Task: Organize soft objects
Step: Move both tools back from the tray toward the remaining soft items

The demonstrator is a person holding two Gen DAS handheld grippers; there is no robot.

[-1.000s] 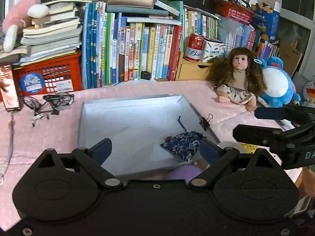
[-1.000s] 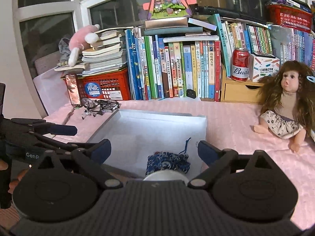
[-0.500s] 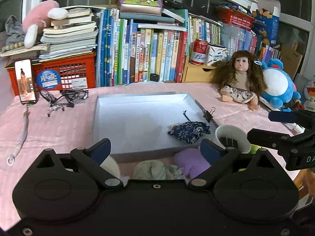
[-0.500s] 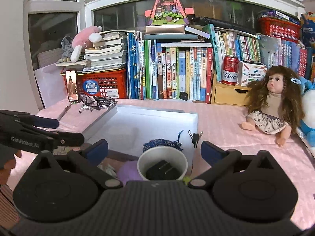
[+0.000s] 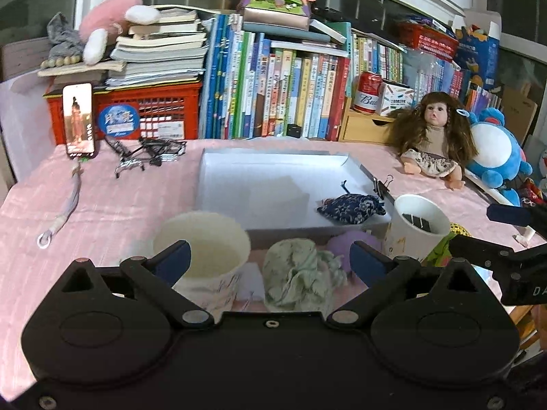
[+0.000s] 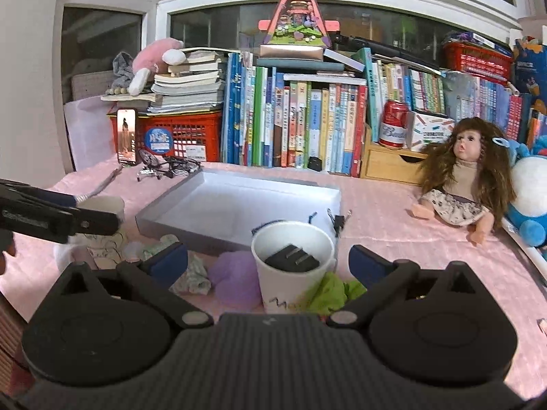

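Note:
A shallow grey box (image 5: 273, 165) (image 6: 191, 201) lies on the pink tablecloth with a dark blue patterned pouch (image 5: 352, 207) in its near right corner. In front of it lie a crumpled pale green cloth (image 5: 301, 276) (image 6: 195, 275), a purple soft ball (image 5: 345, 244) (image 6: 237, 282) and a bright green cloth (image 6: 328, 292). My left gripper (image 5: 270, 261) is open above the pale green cloth, holding nothing. My right gripper (image 6: 268, 261) is open, its fingers either side of a white cup (image 6: 292, 266) holding a black plug.
An empty white paper cup (image 5: 201, 249) stands at the near left. A binder clip (image 5: 383, 184) sits by the box's right rim. A doll (image 5: 432, 136) and blue plush (image 5: 495, 150) sit at the right; books, a red crate (image 5: 147, 112), phone (image 5: 79, 121) line the back.
Both grippers have drawn back and up from the box. The cups, the pale green cloth and the purple ball have come into view. Both stay open.

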